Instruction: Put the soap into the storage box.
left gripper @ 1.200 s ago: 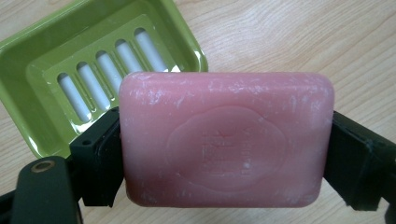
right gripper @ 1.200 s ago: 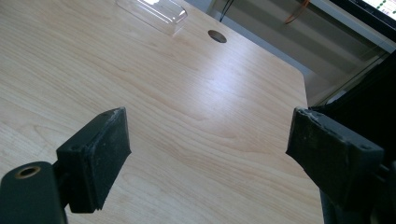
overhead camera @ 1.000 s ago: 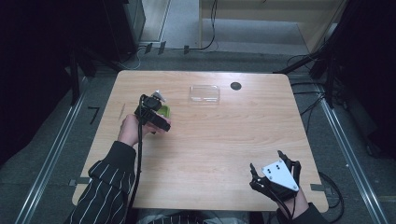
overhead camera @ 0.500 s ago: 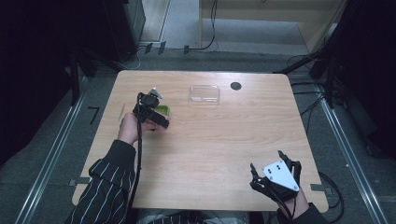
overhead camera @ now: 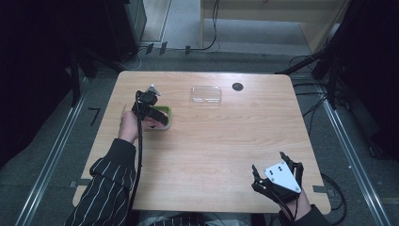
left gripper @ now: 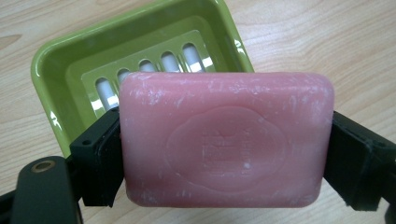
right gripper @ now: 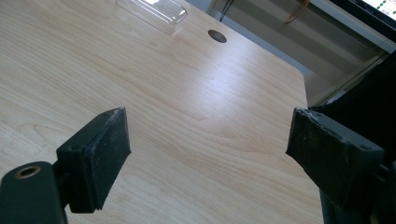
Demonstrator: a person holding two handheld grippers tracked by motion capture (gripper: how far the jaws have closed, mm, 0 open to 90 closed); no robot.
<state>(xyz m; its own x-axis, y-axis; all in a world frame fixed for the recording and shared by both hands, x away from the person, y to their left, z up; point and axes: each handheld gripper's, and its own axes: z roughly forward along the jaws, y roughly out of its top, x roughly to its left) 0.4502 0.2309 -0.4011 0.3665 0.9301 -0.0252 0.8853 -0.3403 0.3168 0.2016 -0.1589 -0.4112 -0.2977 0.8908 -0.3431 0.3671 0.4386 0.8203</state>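
Up close: left gripper (left gripper: 224,154) clamps pink soap (left gripper: 226,140) | green dish (left gripper: 65,60) beneath

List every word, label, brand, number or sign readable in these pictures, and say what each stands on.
None can be read.
Pink soap bar, held in the left gripper: a stamped oval emblem with lettering inside, too faint and blurred to read.
Green soap dish: no marking visible.
Clear lid: no marking visible.
Grey plate on the right gripper: only small dark dots, no text.

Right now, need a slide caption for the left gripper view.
Left gripper clamps pink soap bar above green slotted soap dish.
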